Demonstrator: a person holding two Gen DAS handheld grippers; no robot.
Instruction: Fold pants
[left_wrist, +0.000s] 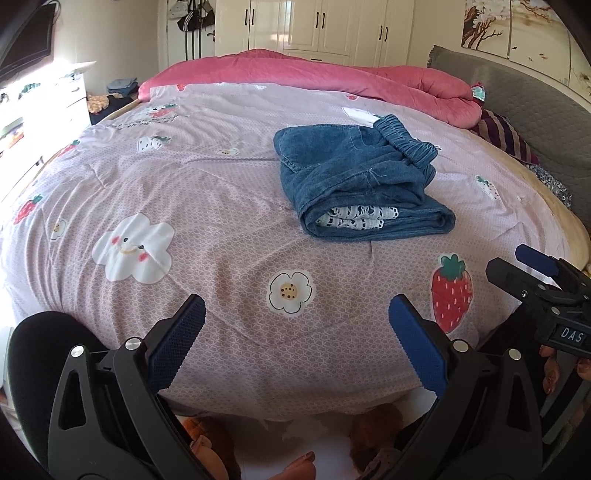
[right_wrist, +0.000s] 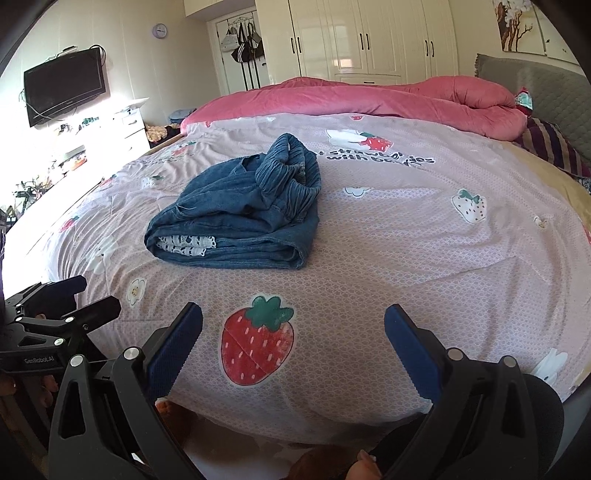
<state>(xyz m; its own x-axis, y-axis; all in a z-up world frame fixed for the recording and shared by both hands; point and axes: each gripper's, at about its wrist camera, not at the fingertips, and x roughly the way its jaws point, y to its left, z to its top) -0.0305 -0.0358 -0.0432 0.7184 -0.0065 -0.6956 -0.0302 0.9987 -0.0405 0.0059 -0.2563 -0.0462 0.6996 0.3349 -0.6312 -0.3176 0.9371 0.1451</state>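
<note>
Pants (left_wrist: 354, 177) lie folded into a compact bundle on the bed, on the pink quilt (left_wrist: 221, 206) with its strawberry and flower print. Blue denim, elastic waistband (left_wrist: 406, 142) bunched at the far end of the bundle, toward the headboard. At the near end, a strip of white patterned lining (left_wrist: 356, 218) shows between the folded layers. From the right wrist view the same bundle (right_wrist: 236, 214) sits left of centre, waistband standing up at the back, lining visible at the near left corner.

Left gripper (left_wrist: 297, 319): jaws spread wide, nothing between them, hovering over the near edge of the quilt, well apart from the pants. A printed flower (left_wrist: 290, 291) shows between the blue pads (left_wrist: 177, 343).

Right gripper (right_wrist: 293, 325): also spread wide and empty, over the near edge of the quilt, a printed strawberry (right_wrist: 258, 339) framed between its fingers. It is clear of the pants. It also appears at the right margin of the left wrist view (left_wrist: 535, 266), beside the bed edge.

Rolled pink blanket (right_wrist: 369, 99) runs across the far side of the bed. Grey headboard (right_wrist: 546, 85) at right. White wardrobe (right_wrist: 369, 37) behind. Television (right_wrist: 64, 83) on the left wall, clock (right_wrist: 159, 30) above and to its right.
</note>
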